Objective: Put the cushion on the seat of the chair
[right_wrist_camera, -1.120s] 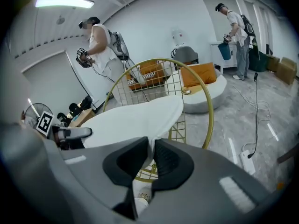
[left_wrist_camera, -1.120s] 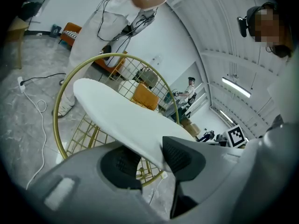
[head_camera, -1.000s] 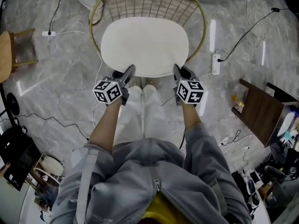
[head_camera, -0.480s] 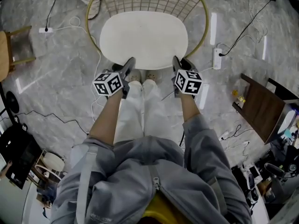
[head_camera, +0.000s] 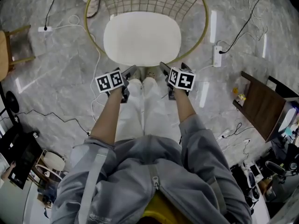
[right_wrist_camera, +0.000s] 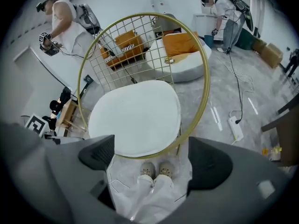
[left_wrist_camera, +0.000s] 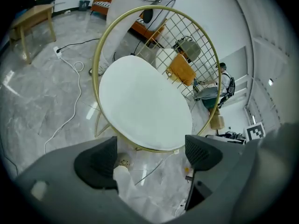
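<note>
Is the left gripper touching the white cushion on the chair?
Apart. In the left gripper view the left gripper is opening its jaws with only floor and a trouser leg between them; the cushion lies beyond the pads.

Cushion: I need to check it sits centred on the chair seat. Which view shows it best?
The head view: it looks straight down on the whole white cushion inside the chair's gold ring. Both gripper views show it too, but at a slant.

Grey marble floor (head_camera: 60, 78). Gold wire chair (head_camera: 202, 31) stands on it at top centre, white cushion (head_camera: 142, 36) lying flat on its seat. Power strip (head_camera: 216, 59) just right of chair, white cable (head_camera: 74, 20) to its left, wooden stool (head_camera: 16, 48) at left edge.
</note>
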Demonstrator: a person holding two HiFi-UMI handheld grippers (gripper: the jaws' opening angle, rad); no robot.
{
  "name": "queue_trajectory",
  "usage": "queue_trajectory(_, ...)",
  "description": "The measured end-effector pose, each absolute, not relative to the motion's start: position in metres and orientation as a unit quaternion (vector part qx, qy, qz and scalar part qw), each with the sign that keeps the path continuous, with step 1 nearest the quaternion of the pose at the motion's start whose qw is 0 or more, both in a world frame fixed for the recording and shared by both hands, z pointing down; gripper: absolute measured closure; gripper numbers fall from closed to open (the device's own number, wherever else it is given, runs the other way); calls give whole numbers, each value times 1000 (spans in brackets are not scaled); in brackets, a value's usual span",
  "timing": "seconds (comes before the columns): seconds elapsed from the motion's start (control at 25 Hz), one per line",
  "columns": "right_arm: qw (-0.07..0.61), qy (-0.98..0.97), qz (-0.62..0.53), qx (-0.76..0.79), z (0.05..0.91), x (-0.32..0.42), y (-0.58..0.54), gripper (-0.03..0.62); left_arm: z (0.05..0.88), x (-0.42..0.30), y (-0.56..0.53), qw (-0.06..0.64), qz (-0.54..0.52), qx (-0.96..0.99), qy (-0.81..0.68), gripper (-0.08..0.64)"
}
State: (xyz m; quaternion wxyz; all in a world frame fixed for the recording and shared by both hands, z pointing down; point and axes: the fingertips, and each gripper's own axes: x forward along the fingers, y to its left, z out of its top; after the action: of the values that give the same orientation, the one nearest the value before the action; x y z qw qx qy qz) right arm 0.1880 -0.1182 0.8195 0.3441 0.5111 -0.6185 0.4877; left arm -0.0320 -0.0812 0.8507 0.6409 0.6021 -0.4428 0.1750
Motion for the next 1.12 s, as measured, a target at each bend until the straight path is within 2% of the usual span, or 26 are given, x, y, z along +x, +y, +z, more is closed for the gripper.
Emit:
queue_trajectory(0.16,339,-632,480,505,816,180,-113,138,843,-34,-79,634,162,611,-446,104)
queue_trajectory(0.2,336,-638,475,505,813,178,-113,162,838,-35,-81,623,160,621,-448,136)
queue_trajectory(0.44,340,-672,416,510,782,170,-118,485,798,-35,-95,534,206,686,-449,493)
queue_trajectory(0.48,341,-674,409,512,776,168,-118,534,789,-34,-98,521,212,697,-444,542)
queue_trajectory(0.52,342,-677,403,513,768,166,-118,579,780,-31,-101,509,216,709,-438,551)
queue_trajectory(0.92,303,-719,331,530,654,146,-136,592,646,-18,-138,363,210,791,-445,552)
queue_trajectory(1.12,250,-753,252,555,565,143,-172,592,557,-21,-172,283,159,816,-478,552)
